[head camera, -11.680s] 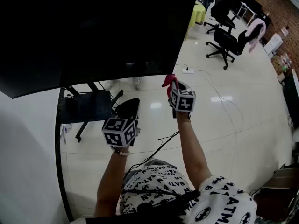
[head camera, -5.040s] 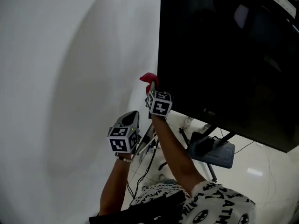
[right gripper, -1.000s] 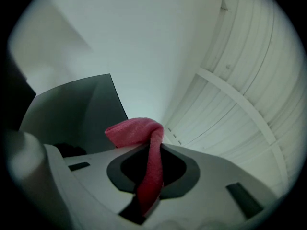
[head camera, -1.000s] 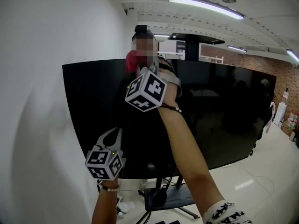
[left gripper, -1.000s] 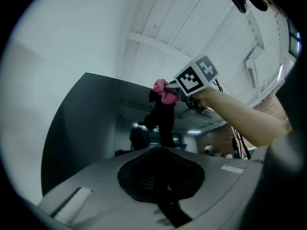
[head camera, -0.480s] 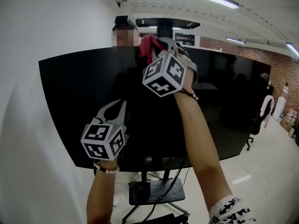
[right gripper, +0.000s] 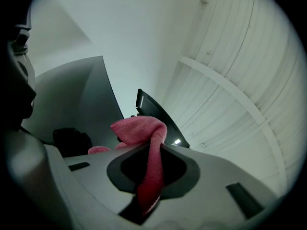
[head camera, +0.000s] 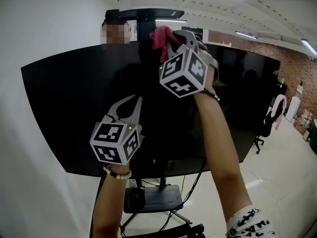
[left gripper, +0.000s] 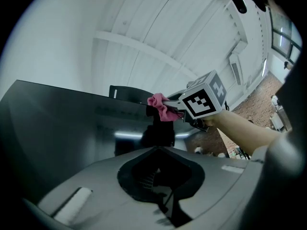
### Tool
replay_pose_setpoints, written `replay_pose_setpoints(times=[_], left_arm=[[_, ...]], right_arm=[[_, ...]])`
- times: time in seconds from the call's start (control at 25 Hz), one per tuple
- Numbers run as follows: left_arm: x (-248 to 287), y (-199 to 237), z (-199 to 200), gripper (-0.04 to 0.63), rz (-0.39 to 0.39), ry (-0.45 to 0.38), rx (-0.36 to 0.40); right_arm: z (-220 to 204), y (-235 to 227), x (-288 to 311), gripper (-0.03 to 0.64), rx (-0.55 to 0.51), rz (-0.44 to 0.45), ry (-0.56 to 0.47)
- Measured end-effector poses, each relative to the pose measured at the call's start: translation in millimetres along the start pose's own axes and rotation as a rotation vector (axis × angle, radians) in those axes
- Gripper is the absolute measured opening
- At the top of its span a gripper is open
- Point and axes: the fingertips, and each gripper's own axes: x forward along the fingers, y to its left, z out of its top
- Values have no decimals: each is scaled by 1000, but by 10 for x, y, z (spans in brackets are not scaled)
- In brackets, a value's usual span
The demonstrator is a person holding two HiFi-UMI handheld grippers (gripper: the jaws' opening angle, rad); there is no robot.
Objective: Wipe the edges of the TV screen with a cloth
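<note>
Since half a second ago the right gripper (head camera: 172, 35) has slid a little further right along the TV's (head camera: 64, 108) top edge, and the head view has swung left, so more white wall (head camera: 44, 19) shows beside the screen. The left gripper (head camera: 132, 99) hangs much as before, low and left of centre before the dark glass, jaws together on nothing.

The cloth (head camera: 159, 36) is pink and bunched – a strip of it runs down between the right gripper's jaws, which are clamped on it, and the loose wad sits at the top edge, left of the middle of the frame.

The top edge runs on bare toward the upper right. Right of the TV the floor (head camera: 277, 167) lies open; the stand (head camera: 153, 200) sits at the bottom centre.
</note>
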Motion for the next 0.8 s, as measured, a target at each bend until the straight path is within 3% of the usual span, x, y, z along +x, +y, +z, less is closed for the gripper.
replay_pose_setpoints(times=[0.52, 0.8], left_arm=[[487, -859, 166, 6, -192, -19, 10], [929, -1581, 135, 6, -249, -18, 12]], right_arm=[[-1046, -696, -283, 57, -40, -88, 169], [-1848, -1227, -469, 57, -17, -105, 221]])
